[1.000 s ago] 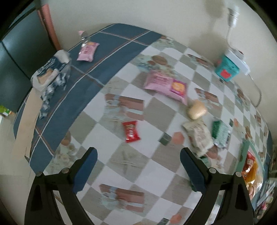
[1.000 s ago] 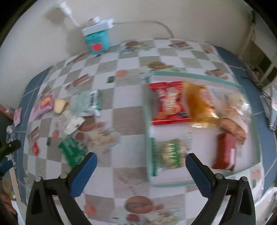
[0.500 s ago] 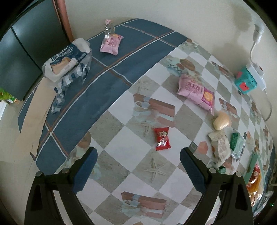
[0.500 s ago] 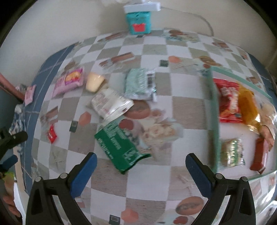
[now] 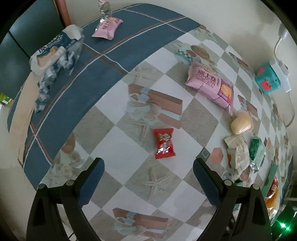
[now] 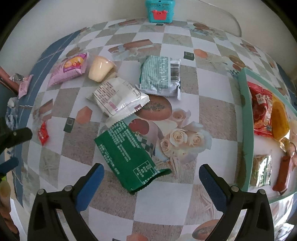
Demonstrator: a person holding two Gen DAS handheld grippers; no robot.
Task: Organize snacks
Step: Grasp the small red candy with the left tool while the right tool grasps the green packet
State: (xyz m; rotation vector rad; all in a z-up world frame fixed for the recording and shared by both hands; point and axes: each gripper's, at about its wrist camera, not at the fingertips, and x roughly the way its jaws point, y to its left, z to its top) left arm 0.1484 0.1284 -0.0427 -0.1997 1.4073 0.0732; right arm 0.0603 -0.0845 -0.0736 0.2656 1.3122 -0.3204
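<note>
Snacks approx half sorted, judging by the layout. Tray [image 6: 243, 118] at the right edge of the surface [image 6: 213, 115] already holds several: red bag [image 6: 261, 111], orange-yellow pack [image 6: 280, 118], a greenish foil pack [image 6: 261, 172], a brown-red bar [image 6: 283, 174].

Left to do, loose on the surface: dark green pack [image 6: 128, 155] nearest the right tongs [image 6: 151, 178], white pack [image 6: 118, 97] just behind it and touching/overlapping its top end, pale green striped pack [image 6: 159, 76], cream pudding cup [image 6: 100, 68] lying on its side, big pink bag [image 5: 211, 85], small red candy [image 5: 164, 143] alone mid-surface, well apart from the rest. Second small pink pack [image 5: 107, 27] sits on the blue border near the far left corner, w/ a blue-white bag [image 5: 53, 53] nearby; can't tell if that one counts as a snack.

Right tongs: jaws wide apart, empty, above the dark green pack, prob. next pick. Left tongs [image 5: 148, 175]: also spread, empty, lined up on the red candy, not touching it.

Teal box [image 6: 159, 10] at the far edge by the wall, not a snack AFAICT.
</note>
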